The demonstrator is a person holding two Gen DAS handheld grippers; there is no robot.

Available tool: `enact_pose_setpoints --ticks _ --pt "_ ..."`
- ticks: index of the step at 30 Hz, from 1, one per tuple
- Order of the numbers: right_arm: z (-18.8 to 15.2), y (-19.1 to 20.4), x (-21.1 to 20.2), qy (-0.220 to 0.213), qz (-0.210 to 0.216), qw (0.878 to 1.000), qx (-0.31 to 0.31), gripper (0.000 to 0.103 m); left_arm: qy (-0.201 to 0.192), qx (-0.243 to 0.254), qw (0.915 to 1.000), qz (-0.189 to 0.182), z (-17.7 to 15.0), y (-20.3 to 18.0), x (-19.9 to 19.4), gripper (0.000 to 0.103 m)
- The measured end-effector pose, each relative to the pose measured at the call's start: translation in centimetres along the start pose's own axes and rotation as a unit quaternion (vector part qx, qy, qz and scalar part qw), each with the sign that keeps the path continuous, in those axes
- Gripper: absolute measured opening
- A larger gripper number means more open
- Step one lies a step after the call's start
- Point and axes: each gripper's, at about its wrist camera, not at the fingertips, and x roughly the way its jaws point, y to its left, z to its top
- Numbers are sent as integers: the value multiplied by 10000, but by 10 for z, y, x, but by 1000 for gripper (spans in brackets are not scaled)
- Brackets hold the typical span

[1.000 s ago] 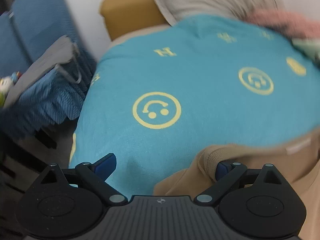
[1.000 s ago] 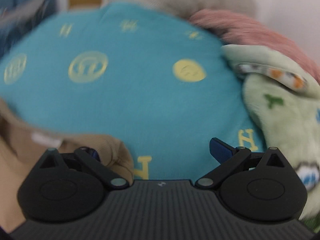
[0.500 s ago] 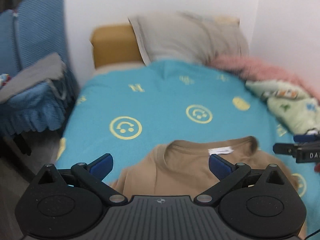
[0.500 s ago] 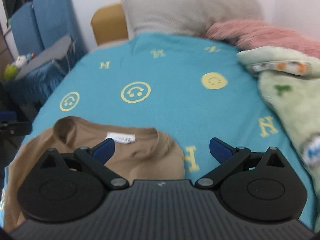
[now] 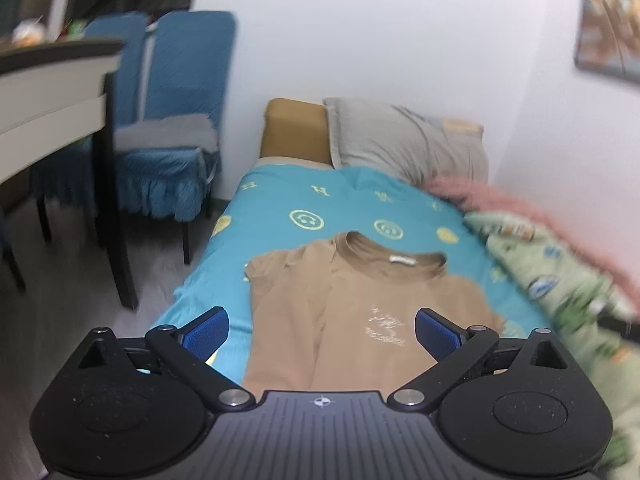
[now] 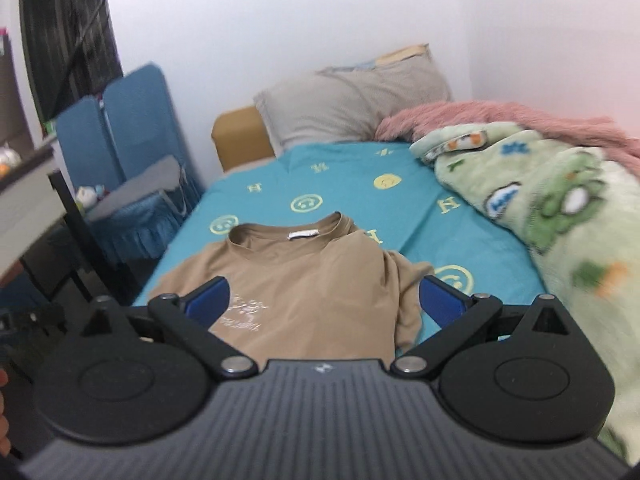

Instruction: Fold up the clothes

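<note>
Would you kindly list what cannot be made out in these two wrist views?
- Tan T-shirt: hem hidden behind the gripper body in both views.
- Its chest print: too blurred to read; left finger overlaps it in the right view.
- Neck label: too small to read.
- Green blanket: motion-blurred, cut by the left view's edge.

My left claw: matte black body, ribbed grey centre plate with a small white cross-in-circle mark, two round black discs, silver pivot screws on the black linkage arms, blue pads on the fingers. My right claw: same build, same blue pads, silver screws, ribbed plate, tiny white logo.
</note>
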Motion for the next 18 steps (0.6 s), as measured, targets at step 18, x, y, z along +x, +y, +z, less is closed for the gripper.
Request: enact_pose_setpoints --ticks 18 --pt "-60 -19 -13 153 179 9980 590 103 206 -2172 9758 110 6 107 49 96"
